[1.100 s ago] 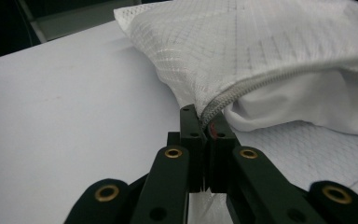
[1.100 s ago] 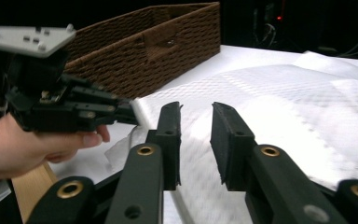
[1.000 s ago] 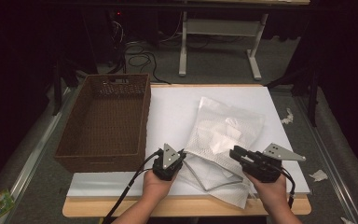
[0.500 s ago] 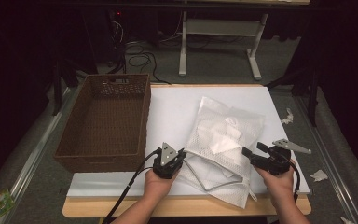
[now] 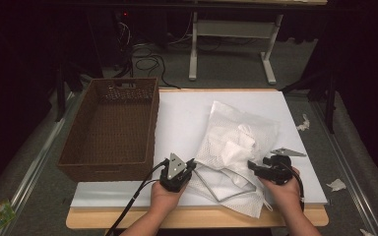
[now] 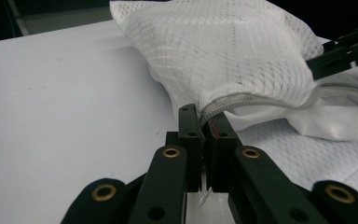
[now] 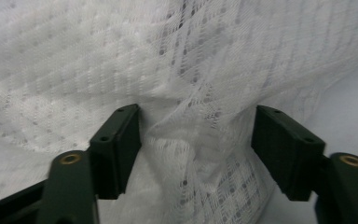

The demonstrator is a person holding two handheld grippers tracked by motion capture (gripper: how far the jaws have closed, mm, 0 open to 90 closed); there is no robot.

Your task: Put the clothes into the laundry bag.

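While the left gripper [image 5: 189,169] keeps its jaws pinched tight on the zipped edge of the white mesh bag [image 5: 236,142], the bag itself lies across the near right part of the table [image 5: 187,113], its puffed body running away from the person and slightly rightward, with a flat flap spread toward the table's front edge. From the left gripper view the zipper seam leaves the closed jaws and curves off to the right, toward the other hand. The right gripper [image 5: 253,168] sits at the bag's opposite near side, pointing in at it; its jaws have just been closing but stand apart, with a bunched fold of mesh between them and neither pad pressing on it yet. So the fabric lies straight ahead of the right jaws, and that hand is the one placed to take the next hold. The brown wicker basket [image 5: 109,128] stands off to the left, apart from the bag.
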